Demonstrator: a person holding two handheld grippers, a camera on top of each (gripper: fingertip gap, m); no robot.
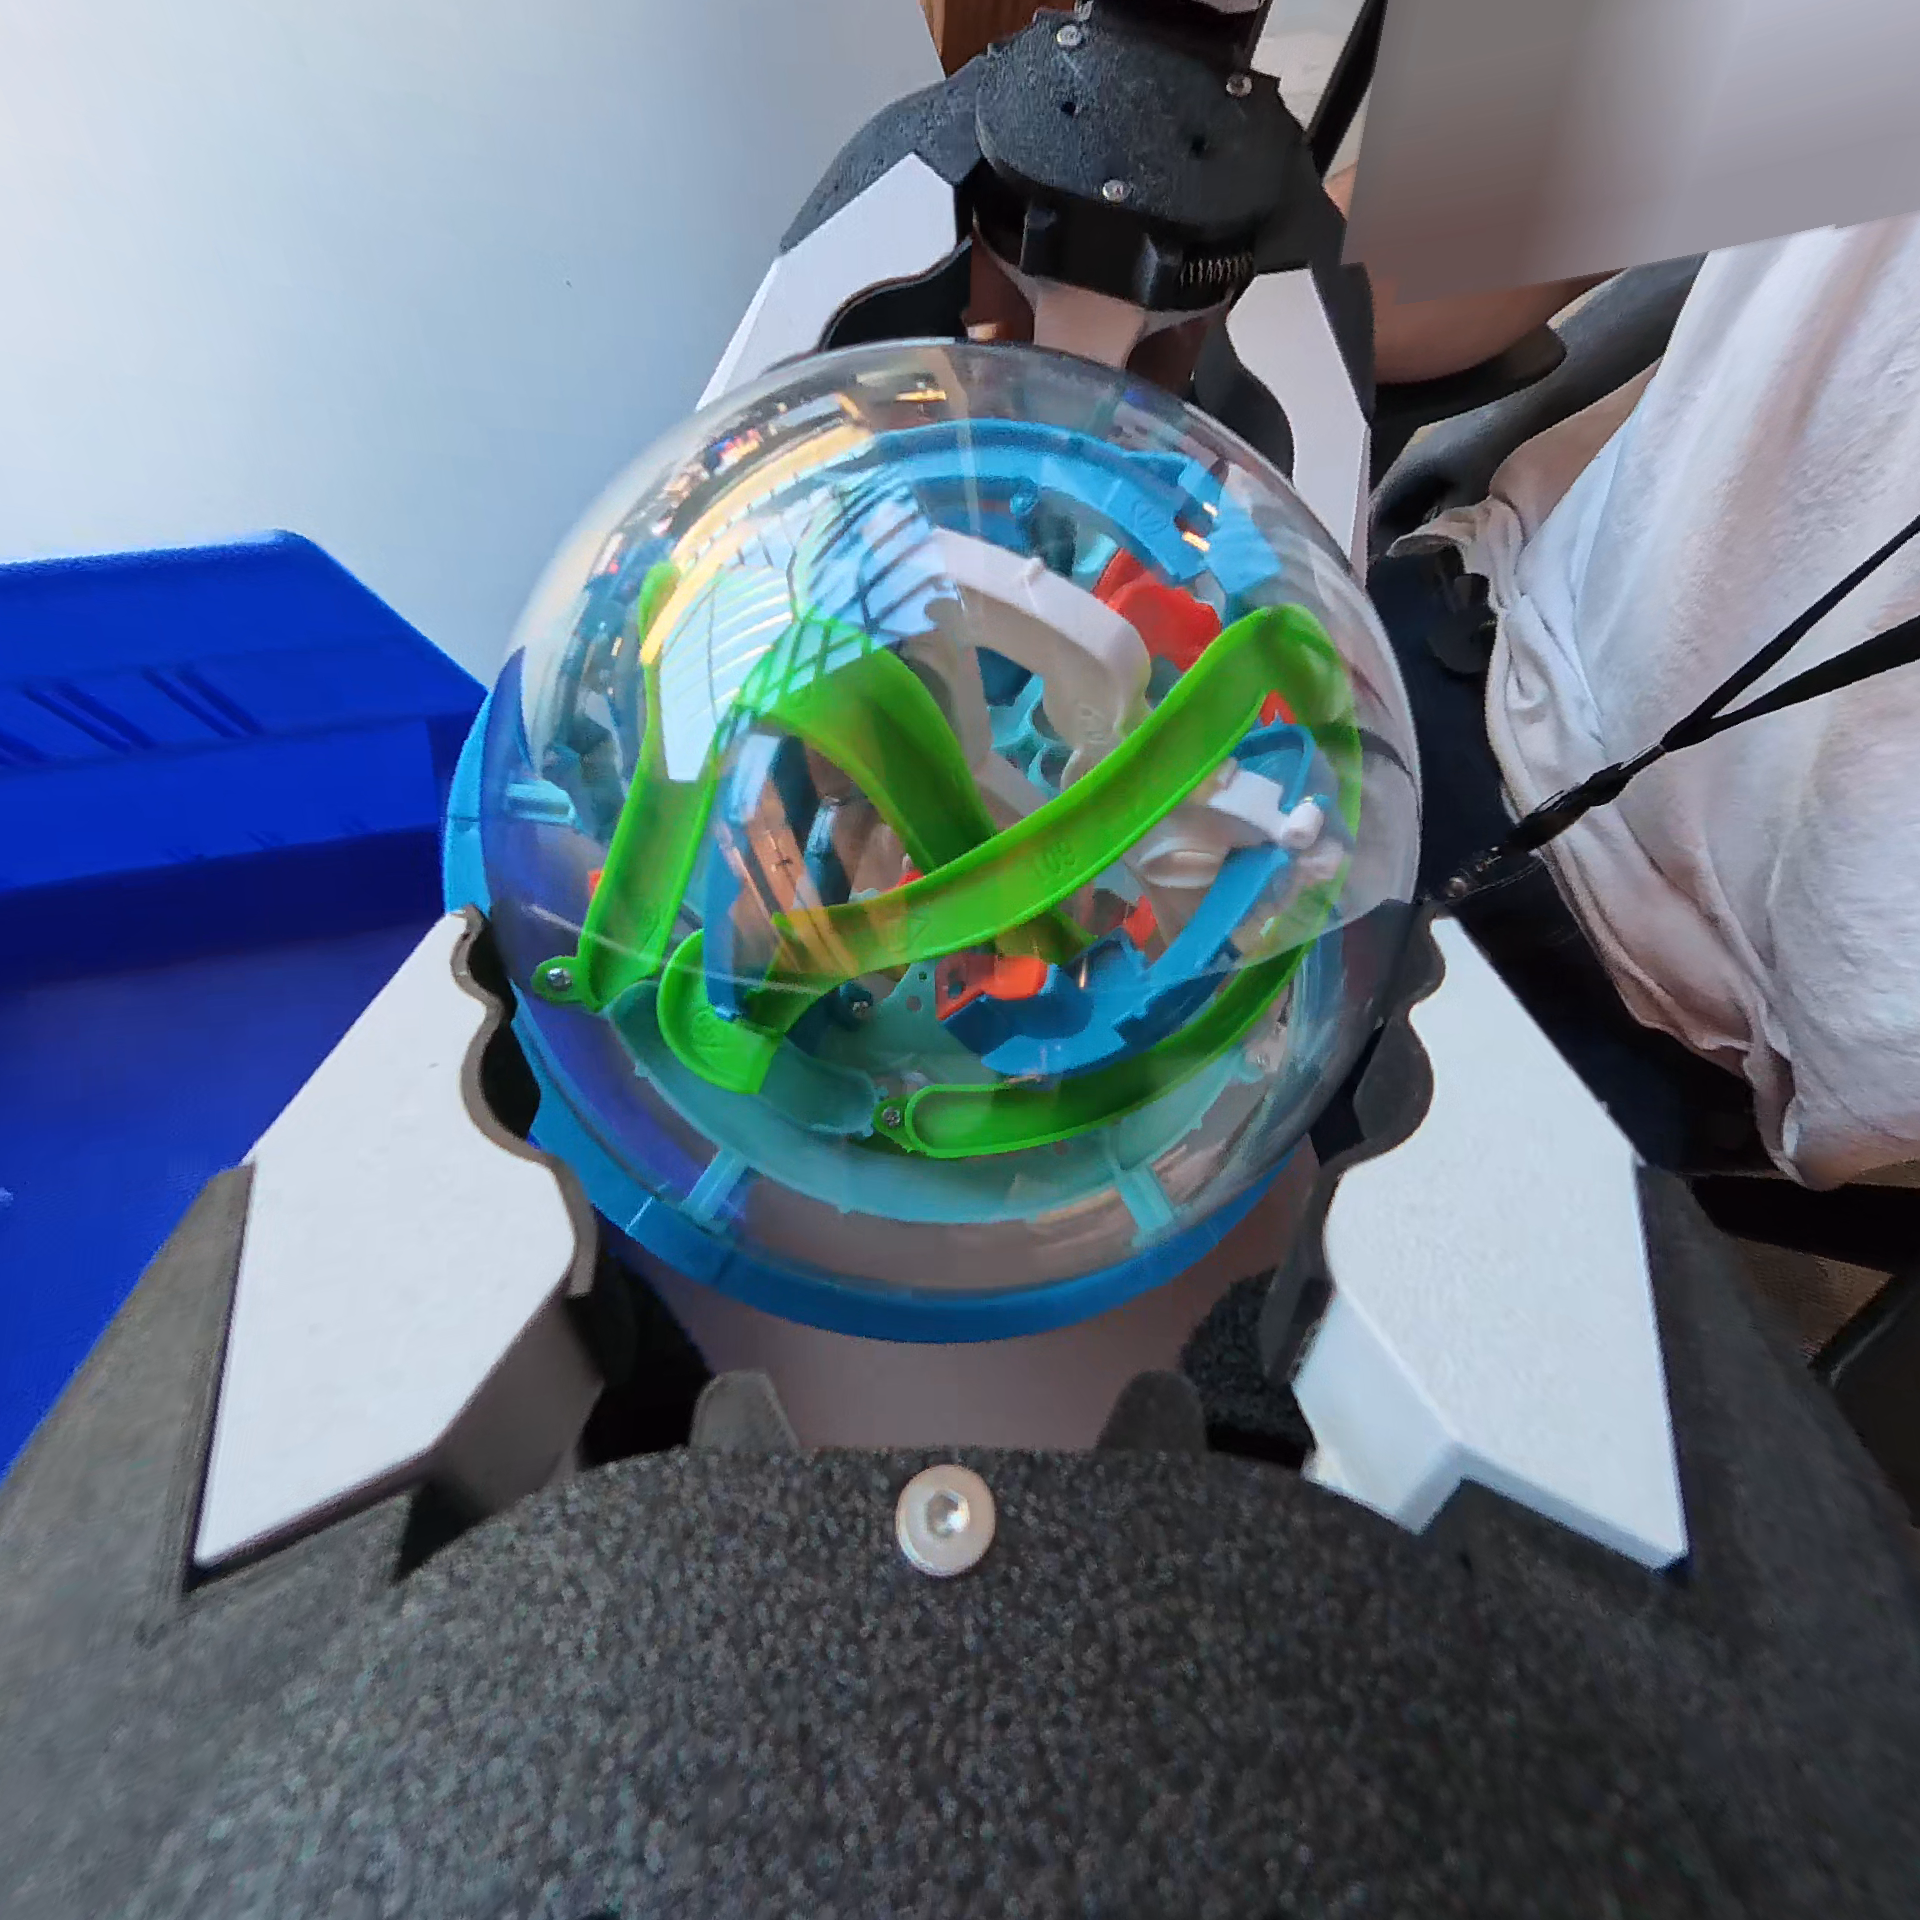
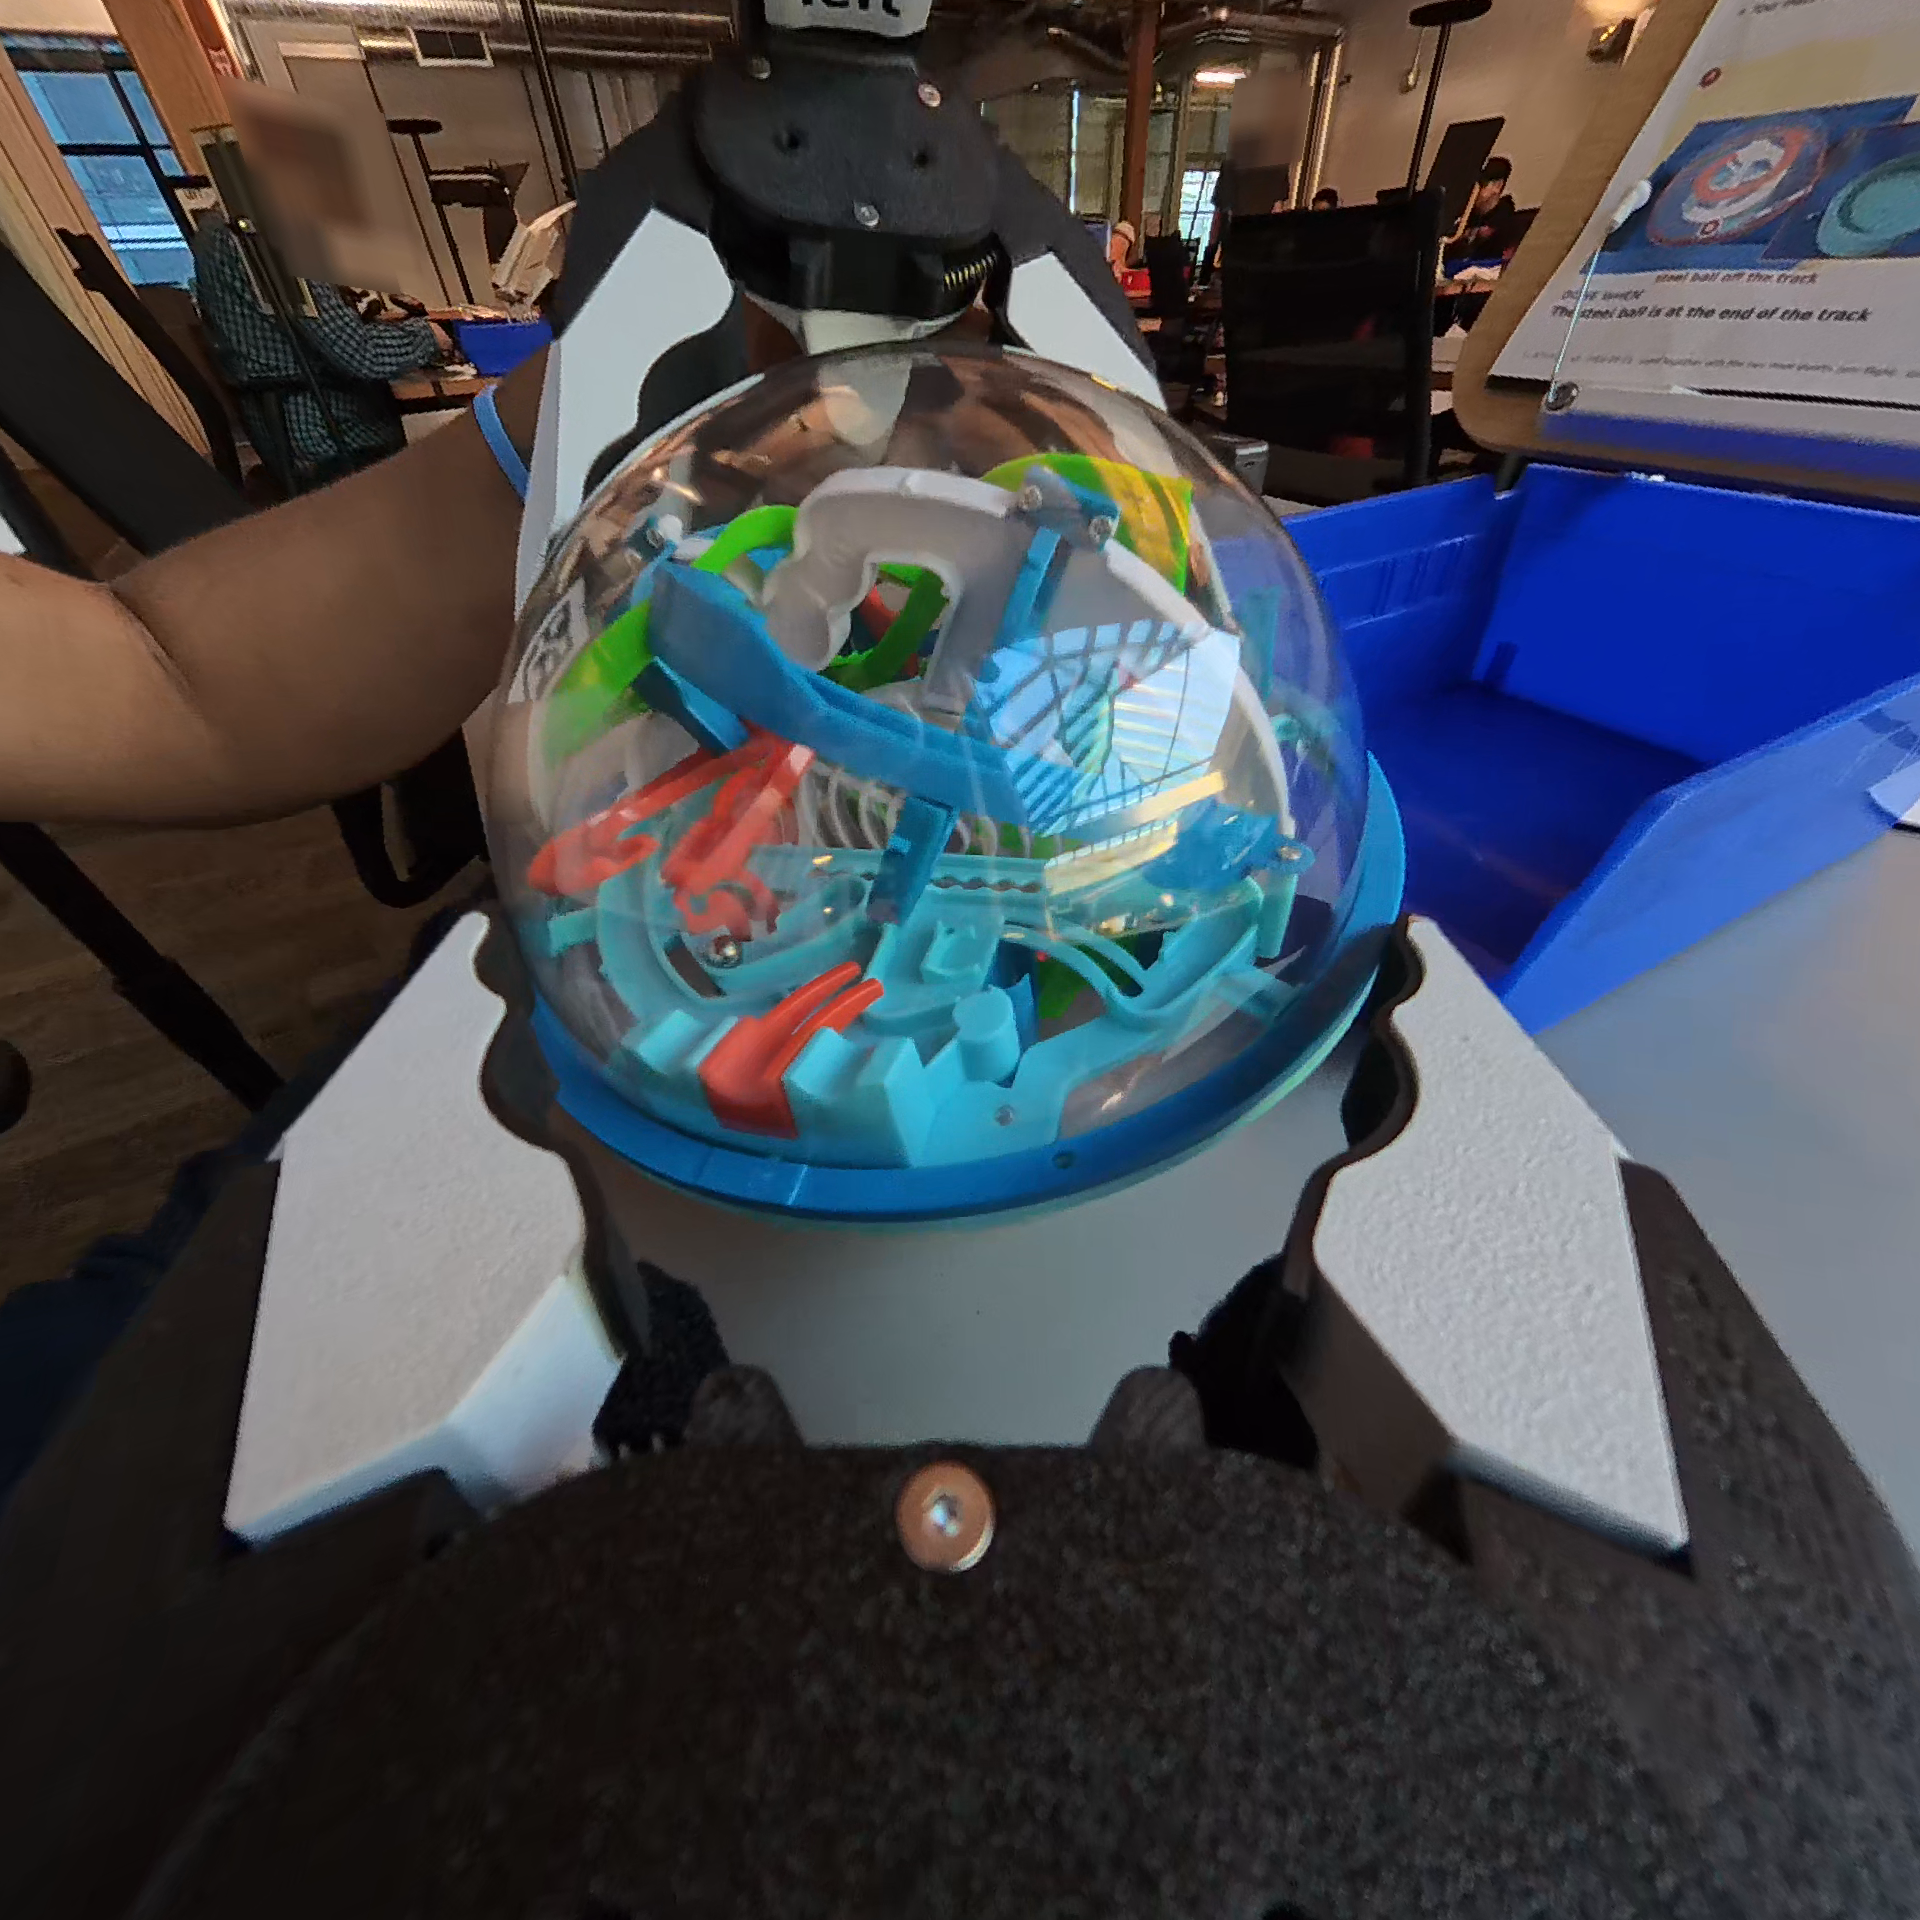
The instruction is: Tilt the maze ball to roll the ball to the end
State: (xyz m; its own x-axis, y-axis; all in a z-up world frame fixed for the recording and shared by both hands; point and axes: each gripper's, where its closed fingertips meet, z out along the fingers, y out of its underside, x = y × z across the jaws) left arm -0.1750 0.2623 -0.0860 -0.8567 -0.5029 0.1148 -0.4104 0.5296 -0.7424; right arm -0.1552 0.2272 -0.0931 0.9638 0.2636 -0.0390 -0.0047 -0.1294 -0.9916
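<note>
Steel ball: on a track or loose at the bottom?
On a track. The steel ball sits in a light-blue curved channel low inside the maze ball.

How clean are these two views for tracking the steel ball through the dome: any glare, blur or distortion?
Left wrist view: window glare on the maze ball, green tracks smeared, steel ball not found. Right wrist view: a bright reflection upper right, steel ball visible but soft. Both show wide-angle bending at the edges.

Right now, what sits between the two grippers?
Only the maze ball, spanning the stretch from the right gripper to the left gripper opposite; both wrist views show it.
</note>
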